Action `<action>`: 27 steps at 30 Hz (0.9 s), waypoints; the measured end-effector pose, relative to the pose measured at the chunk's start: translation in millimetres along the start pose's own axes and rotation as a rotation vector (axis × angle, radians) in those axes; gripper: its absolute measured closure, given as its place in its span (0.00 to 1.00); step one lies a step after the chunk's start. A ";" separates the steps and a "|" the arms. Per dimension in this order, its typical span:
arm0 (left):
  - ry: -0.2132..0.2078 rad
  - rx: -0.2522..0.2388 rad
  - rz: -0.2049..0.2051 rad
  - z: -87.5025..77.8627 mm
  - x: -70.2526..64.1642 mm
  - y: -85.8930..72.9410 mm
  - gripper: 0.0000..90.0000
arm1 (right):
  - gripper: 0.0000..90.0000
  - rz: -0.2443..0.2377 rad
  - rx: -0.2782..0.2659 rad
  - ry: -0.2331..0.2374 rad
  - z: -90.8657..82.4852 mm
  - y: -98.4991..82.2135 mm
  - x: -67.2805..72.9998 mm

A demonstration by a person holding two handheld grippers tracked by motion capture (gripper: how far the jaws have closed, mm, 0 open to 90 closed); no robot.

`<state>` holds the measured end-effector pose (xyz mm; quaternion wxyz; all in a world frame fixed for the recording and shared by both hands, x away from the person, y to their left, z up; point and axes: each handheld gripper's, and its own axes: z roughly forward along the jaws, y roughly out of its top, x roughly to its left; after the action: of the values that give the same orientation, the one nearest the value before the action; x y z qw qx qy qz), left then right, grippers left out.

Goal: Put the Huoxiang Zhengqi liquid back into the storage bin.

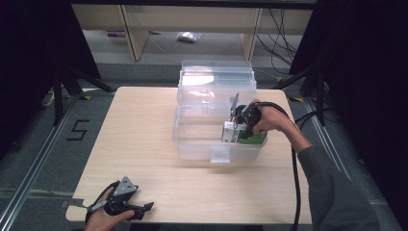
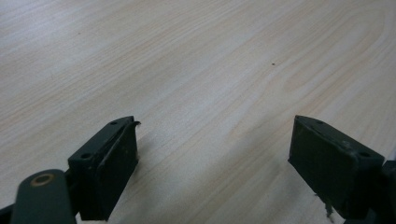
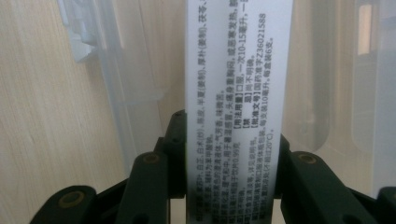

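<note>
A: What is the right gripper [image 1: 239, 126] holding?

B: A small box [image 3: 238, 102], white on its narrow side with rows of black print, green on one face. The jaws are closed against its two sides, gripping it.

A: Where is it?

B: Inside the clear plastic bin [image 1: 192, 144], toward the far right part of the tabletop [image 1: 144, 144]. It looks to be near the bin's floor, though I can't be sure it touches.

A: And the left gripper [image 1: 137, 208]?

B: At the near left corner, jaws spread wide, holding nothing, low over bare wood.
</note>
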<state>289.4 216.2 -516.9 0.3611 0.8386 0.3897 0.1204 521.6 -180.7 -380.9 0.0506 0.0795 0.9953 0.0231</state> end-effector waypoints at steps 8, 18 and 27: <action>0.001 0.004 -0.002 0.9 0.2 0.0 0.17 | 0.71 -0.055 -0.017 0.027 12.0 -0.7 -3.5; -0.008 0.011 0.008 0.3 0.6 0.2 0.17 | 0.71 -0.037 0.022 0.047 19.4 -0.1 -4.1; 0.000 0.002 -0.002 0.7 0.6 0.0 0.17 | 0.69 -0.073 0.025 0.050 25.0 1.6 -5.4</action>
<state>290.1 216.3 -517.4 0.3604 0.8386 0.3907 0.1194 529.7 -179.1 -405.2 0.0256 0.0430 0.9987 0.0105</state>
